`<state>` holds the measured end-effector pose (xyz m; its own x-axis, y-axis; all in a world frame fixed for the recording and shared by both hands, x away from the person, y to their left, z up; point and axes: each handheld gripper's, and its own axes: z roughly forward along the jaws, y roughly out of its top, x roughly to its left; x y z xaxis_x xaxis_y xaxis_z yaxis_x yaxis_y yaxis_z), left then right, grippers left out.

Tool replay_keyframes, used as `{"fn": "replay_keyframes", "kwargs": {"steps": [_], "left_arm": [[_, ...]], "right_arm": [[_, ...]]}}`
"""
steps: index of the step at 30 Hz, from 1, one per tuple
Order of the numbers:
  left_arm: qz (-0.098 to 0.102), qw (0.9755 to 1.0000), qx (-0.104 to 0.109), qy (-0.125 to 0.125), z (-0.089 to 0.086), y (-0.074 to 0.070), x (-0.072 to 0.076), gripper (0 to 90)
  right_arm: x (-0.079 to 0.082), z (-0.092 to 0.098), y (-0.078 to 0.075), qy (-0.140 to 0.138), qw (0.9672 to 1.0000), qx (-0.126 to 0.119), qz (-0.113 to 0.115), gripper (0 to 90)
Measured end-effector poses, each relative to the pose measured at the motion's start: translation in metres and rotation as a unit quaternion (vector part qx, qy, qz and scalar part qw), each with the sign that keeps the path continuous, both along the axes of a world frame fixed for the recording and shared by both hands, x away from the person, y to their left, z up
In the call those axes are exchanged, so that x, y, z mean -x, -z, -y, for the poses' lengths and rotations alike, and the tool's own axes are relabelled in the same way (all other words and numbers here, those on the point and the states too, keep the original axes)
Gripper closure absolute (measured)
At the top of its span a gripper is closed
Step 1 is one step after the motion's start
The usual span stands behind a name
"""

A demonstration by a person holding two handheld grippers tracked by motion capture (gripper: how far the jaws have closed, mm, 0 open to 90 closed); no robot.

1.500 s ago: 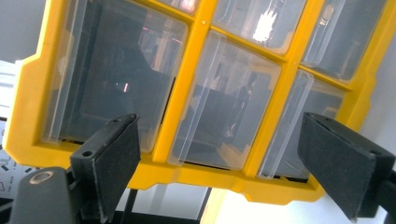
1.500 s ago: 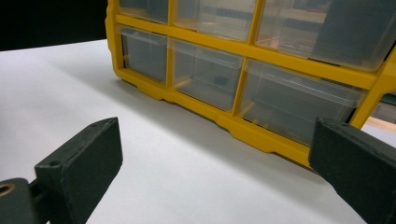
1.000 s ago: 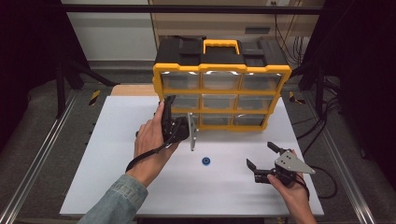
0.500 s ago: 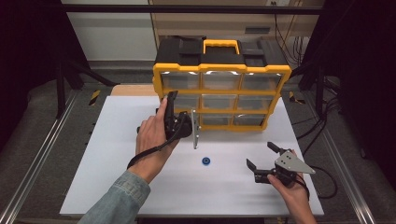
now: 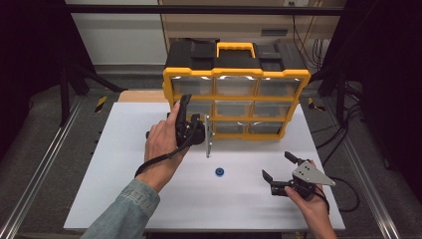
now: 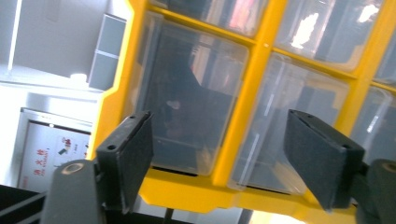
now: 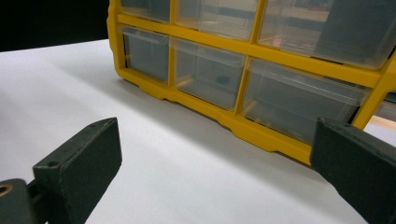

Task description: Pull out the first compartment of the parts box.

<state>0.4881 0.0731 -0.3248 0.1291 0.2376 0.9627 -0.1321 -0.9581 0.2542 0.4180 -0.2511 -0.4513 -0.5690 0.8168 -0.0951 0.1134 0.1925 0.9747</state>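
Drawer cabinet (image 5: pixel 236 94), the yellow one with the clear bins, is sitting at the far edge of the white table (image 5: pixel 99 179), and the left gripper (image 5: pixel 191 130) is hovering right up against its front, low on the left side. From the left gripper view I'm seeing its pads (image 6: pixel 128 156) standing apart with nothing between them, just the clear front of a drawer (image 6: pixel 191 98) and a yellow divider behind. The jaws have just been closing a bit, so I'm guessing it's lining up for a pull.

What's worrying me: those drawer fronts look slick, and if the pads are closing on the yellow frame instead of the drawer lip, it'll slip off or drag the whole cabinet forward. The wrist is also cocked sideways, which isn't helping aim.

Moving right, there's a small blue ring (image 5: pixel 219 172) lying loose on the table, well clear of both hands. The right gripper (image 5: pixel 280 171) is resting low near the front edge, jaws wide apart, holding nothing, pointing toward the cabinet.
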Motion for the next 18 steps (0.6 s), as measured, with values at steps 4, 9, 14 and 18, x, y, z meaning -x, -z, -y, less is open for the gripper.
{"fn": "replay_keyframes", "kwargs": {"steps": [4,9,14,18], "left_arm": [[0.003,0.9999,0.008,0.010,-0.0013,-0.0032,-0.0004,30.4],[0.014,0.9999,-0.001,0.010,-0.0031,-0.0056,0.0009,43.0],[0.026,0.9996,-0.006,0.001,-0.0057,-0.0075,-0.0013,47.1],[0.034,0.9992,-0.019,0.002,-0.0083,-0.0058,-0.0027,52.1]], "right_arm": [[-0.0002,0.0002,0.0003,0.001,1.0000,0.001,-0.001,2.8],[0.0001,0.0000,0.0003,0.001,1.0000,-0.001,-0.002,2.8],[0.0000,0.0001,0.0006,0.001,1.0000,-0.001,-0.004,2.8],[0.0000,0.0005,0.0005,0.002,1.0000,0.000,-0.001,2.8]]}}
